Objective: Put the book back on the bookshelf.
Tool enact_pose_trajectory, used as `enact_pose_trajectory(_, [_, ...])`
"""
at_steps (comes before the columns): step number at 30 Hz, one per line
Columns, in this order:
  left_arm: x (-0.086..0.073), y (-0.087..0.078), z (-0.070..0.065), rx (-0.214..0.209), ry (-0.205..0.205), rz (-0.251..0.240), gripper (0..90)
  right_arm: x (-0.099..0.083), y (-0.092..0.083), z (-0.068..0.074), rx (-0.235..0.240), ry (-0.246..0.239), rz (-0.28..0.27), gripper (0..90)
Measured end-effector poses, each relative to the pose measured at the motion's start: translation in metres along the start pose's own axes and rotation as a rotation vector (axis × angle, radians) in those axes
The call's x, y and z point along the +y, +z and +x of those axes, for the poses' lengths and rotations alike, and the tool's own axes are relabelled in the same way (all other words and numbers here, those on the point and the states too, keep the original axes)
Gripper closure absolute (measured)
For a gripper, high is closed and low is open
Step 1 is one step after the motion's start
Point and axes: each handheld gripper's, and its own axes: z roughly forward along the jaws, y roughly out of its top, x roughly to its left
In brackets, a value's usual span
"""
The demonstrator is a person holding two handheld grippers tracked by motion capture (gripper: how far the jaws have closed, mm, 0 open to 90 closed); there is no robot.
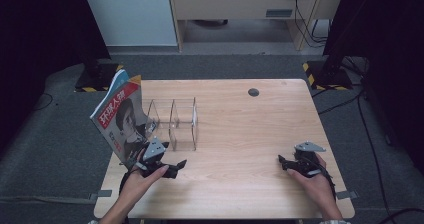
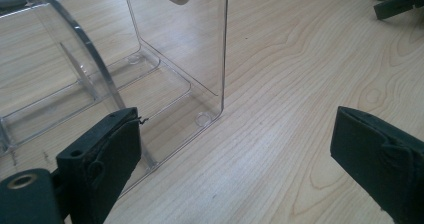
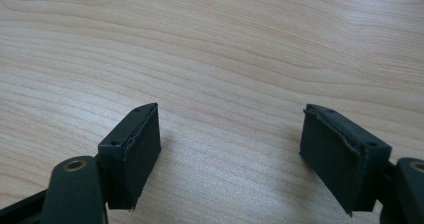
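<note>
Table (image 1: 235,134): pale wood-grain top, rectangular, smooth and matt; dark round grommet (image 1: 253,92) set near the far edge.
Organiser (image 1: 175,121): clear hard plastic, boxy, split by upright see-through dividers into compartments; stood on the table's left half, just beyond the left gripper.
Organiser close up (image 2: 165,79): glossy, rounded corners, shallow moulded floor with small round feet, a rounded cut-out handle at the top of one wall; nearest corner lay just ahead of the left gripper's jaws.
Magazine (image 1: 120,116): thin, glossy paper, red-and-white cover with a printed face and large characters; stood tilted on its lower edge at the table's left edge, leaning beside the organiser's left end.
Left gripper (image 1: 172,168): black body with a grey three-cornered plate on top, held in the left hand (image 1: 142,181), low over the table just right of the magazine's foot.
Left gripper's jaws: wide apart, nothing between them but bare wood; pads black, blocky, rubbery and slightly frayed at the edges.
Right gripper (image 1: 284,163): same black build and grey plate, held in the right hand (image 1: 315,184) near the table's right front, well apart from the organiser.
Right gripper's jaws: spread wide, nothing gripped, bare grain beneath; pads square-cut, matt black.
Floor (image 1: 60,134): grey carpet-like surface around the table.
</note>
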Motion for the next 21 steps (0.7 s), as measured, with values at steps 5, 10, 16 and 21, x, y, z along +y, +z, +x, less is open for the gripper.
enact_pose_trajectory(5, [0.004,0.010,-0.005,-0.022,-0.008,0.008,5.7,0.000,0.000,0.000,0.000,0.000,0.000,24.3])
enact_pose_trajectory(10, [0.007,0.017,-0.016,-0.057,0.030,0.022,5.7,0.000,0.000,0.000,0.000,0.000,0.000,24.3])
enact_pose_trajectory(16, [0.011,0.025,-0.025,-0.091,0.063,0.039,5.7,0.000,0.000,0.000,-0.001,-0.001,-0.001,24.3])
enact_pose_trajectory(21, [0.015,0.033,-0.034,-0.122,0.080,0.050,5.7,0.000,0.000,0.000,-0.003,0.000,-0.001,24.3])
